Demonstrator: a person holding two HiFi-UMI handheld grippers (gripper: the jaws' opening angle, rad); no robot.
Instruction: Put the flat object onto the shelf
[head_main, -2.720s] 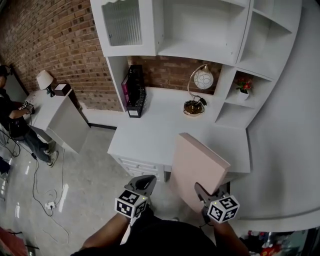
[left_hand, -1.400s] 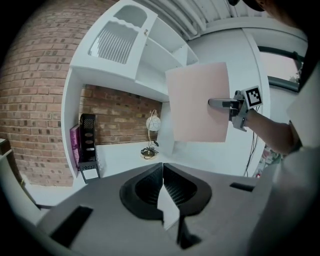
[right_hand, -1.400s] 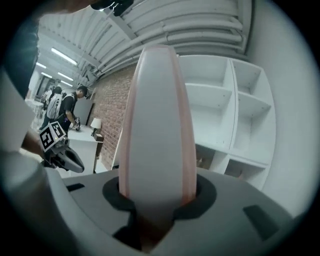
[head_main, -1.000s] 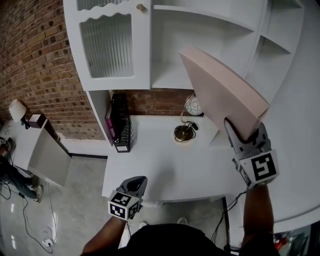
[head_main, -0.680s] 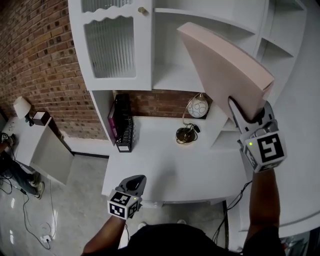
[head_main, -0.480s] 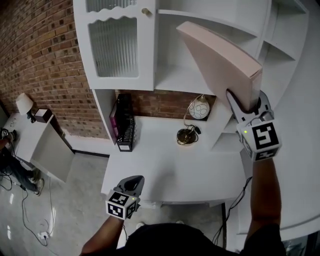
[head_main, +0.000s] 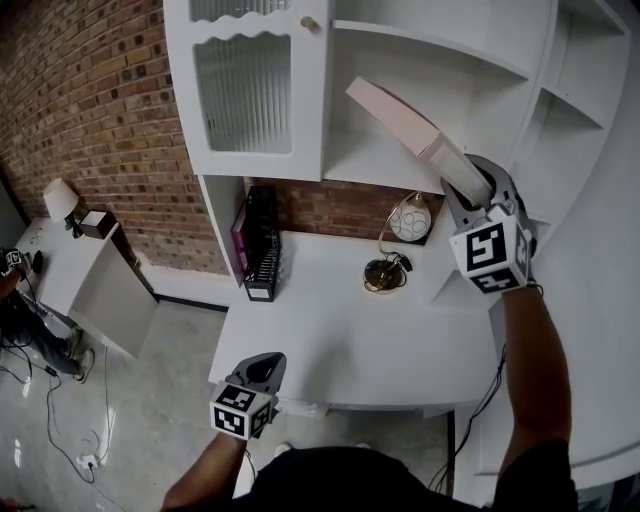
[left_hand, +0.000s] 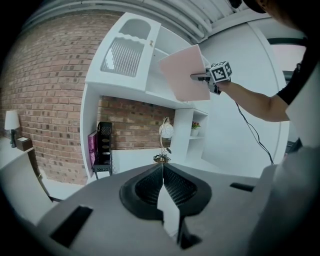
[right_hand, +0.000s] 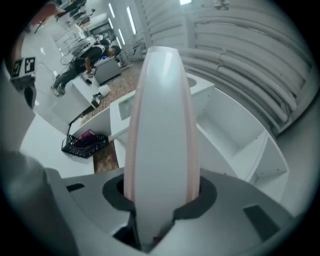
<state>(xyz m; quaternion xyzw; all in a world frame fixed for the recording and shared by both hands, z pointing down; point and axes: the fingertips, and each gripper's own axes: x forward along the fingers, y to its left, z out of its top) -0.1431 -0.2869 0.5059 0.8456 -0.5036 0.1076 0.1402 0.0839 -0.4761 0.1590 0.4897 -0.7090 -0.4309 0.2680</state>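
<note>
Clamping the flat pale-pink board (head_main: 400, 122), likely light, stiff and slick, by its near edge in the fingers of the right gripper (head_main: 465, 188), holding it up in front of the white shelf (head_main: 355, 165), with the fingers of the left gripper (head_main: 262, 372) closed and empty.

flat object (right_hand: 162, 125): near end was buried inside the right claw (right_hand: 161, 210)
shelf unit (head_main: 360, 165): top was cut off by the frame edge
person (head_main: 12, 320): was mostly off the left edge

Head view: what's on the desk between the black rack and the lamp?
Nothing: in the head view the desk is bare between the black rack and the lamp.
</note>
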